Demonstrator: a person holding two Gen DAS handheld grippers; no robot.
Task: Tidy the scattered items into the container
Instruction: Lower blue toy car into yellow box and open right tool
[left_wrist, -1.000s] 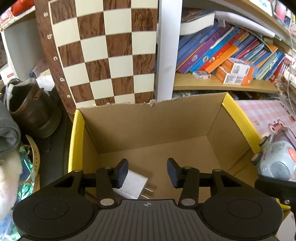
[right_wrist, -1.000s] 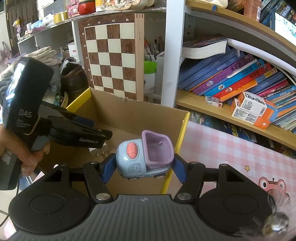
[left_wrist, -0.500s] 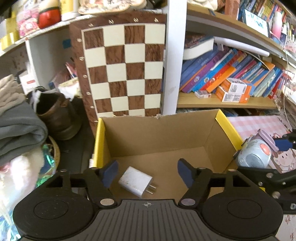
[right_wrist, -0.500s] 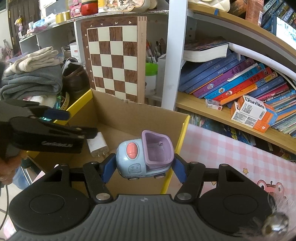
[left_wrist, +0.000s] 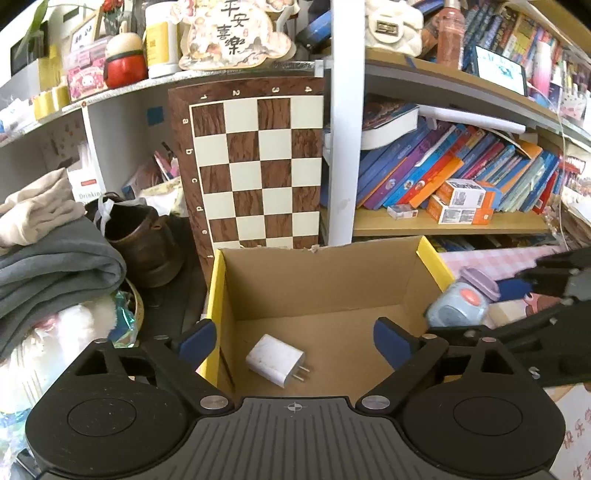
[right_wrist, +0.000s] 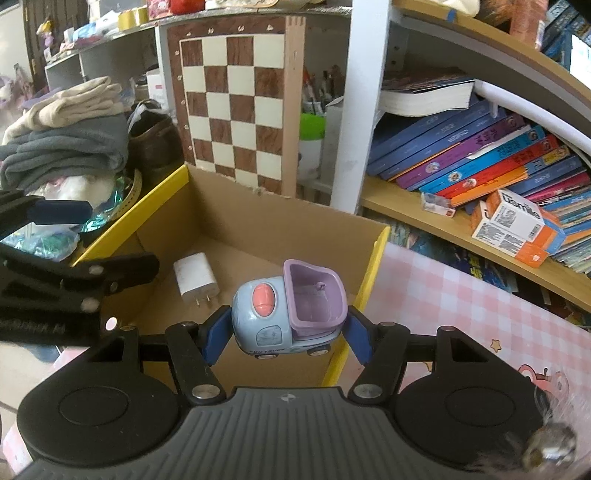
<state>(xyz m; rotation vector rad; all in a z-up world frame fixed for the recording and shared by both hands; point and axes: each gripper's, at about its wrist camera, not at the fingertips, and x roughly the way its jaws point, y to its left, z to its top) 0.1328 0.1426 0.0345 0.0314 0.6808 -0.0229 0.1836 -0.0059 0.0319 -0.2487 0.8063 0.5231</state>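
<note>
A cardboard box with yellow rims (left_wrist: 325, 280) (right_wrist: 266, 229) stands open in front of me. A white wall charger (left_wrist: 275, 359) (right_wrist: 195, 277) lies on its floor. My left gripper (left_wrist: 295, 339) is open and empty, held above the box's near side. My right gripper (right_wrist: 282, 332) is shut on a blue toy truck with a purple bed (right_wrist: 288, 314), held just over the box's right rim; the truck also shows in the left wrist view (left_wrist: 460, 306).
A chessboard (left_wrist: 255, 166) leans behind the box. Shelves of books (left_wrist: 461, 173) run to the right. Folded clothes (left_wrist: 48, 236) and a brown shoe (left_wrist: 144, 243) lie to the left. A pink checked cloth (right_wrist: 461, 302) covers the table on the right.
My left gripper has drawn back and up out of the box, leaving the charger on its floor, and its jaws have spread wider. My right gripper still holds the truck near the rim.
</note>
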